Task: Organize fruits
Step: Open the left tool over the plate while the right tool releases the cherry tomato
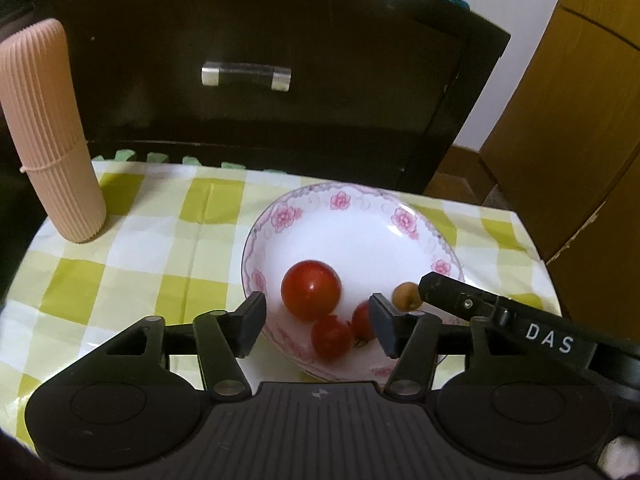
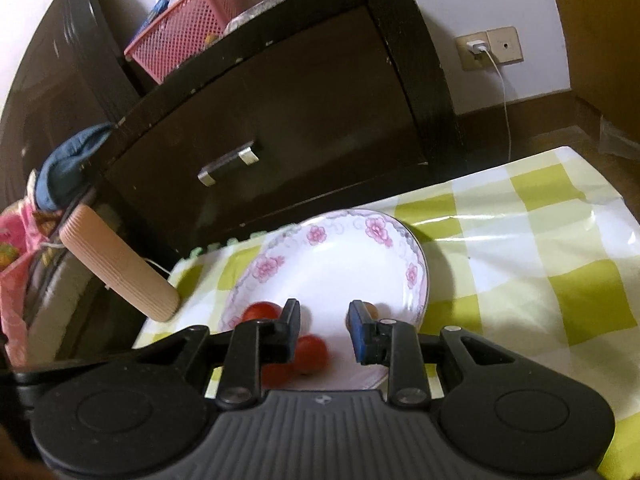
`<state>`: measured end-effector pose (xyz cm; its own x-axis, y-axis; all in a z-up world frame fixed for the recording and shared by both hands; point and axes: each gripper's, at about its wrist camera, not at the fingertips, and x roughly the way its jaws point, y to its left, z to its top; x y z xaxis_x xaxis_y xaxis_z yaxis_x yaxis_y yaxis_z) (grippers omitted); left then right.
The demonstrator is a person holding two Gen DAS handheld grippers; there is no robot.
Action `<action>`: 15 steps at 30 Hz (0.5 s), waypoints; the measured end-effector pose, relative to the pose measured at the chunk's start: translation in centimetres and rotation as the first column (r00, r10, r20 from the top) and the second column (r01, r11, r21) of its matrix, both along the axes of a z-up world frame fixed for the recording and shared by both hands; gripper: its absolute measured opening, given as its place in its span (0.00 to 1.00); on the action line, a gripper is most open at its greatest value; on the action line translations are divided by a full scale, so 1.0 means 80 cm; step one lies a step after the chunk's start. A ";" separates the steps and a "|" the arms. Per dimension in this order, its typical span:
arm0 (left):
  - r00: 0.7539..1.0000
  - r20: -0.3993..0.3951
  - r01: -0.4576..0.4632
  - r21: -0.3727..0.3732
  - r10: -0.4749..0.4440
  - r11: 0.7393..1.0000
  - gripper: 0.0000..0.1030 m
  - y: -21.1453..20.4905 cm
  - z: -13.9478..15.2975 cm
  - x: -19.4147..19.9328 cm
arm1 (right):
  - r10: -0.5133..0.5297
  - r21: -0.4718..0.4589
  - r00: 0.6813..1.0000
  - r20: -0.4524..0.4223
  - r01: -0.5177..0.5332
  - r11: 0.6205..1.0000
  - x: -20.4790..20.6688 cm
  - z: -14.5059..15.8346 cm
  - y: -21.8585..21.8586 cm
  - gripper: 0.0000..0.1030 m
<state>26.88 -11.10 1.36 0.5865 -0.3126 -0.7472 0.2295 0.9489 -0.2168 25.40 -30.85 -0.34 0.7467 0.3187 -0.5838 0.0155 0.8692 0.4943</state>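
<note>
A white plate with pink flowers sits on the green-checked cloth. In it lie a large red tomato, two small tomatoes and a small brown fruit. My left gripper hangs open over the plate's near side, its jaws either side of the small tomatoes and touching none. My right gripper hovers over the plate with a narrow gap between its jaws and only white plate showing in it. One of its fingers ends just right of the brown fruit.
A pink ribbed cylinder stands at the cloth's far left corner. A dark cabinet with a metal drawer handle rises right behind the table. A red basket sits on top of it. Open checked cloth lies right of the plate.
</note>
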 end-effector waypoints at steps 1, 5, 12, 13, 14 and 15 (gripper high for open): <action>1.000 0.005 0.002 -0.001 -0.002 1.000 0.64 0.000 0.002 -0.002 | -0.001 0.002 1.000 0.002 0.001 1.000 -0.001 0.003 0.000 0.27; 1.000 0.020 0.009 0.001 -0.009 1.000 0.65 0.003 0.009 -0.008 | 0.003 -0.009 1.000 0.007 -0.003 1.000 -0.008 0.012 0.003 0.27; 0.998 0.058 0.015 0.031 -0.017 0.999 0.69 0.011 0.024 -0.031 | 0.028 -0.060 0.999 0.017 -0.027 0.998 -0.028 0.029 0.015 0.27; 0.998 0.063 0.016 0.035 -0.018 0.999 0.70 0.012 0.026 -0.035 | 0.033 -0.066 0.999 0.019 -0.031 0.997 -0.031 0.031 0.016 0.27; 0.997 0.068 0.017 0.040 -0.019 0.999 0.70 0.014 0.029 -0.039 | 0.038 -0.074 0.999 0.020 -0.036 0.997 -0.036 0.034 0.018 0.27; 0.997 0.072 0.016 0.044 -0.020 0.999 0.71 0.016 0.030 -0.042 | 0.043 -0.083 0.999 0.021 -0.041 0.996 -0.040 0.036 0.020 0.27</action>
<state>23.52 -9.86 3.79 0.6341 -0.2916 -0.7162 0.2602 0.9526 -0.1575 22.21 -29.23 2.58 0.7472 0.3019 -0.5921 -0.0328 0.9066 0.4208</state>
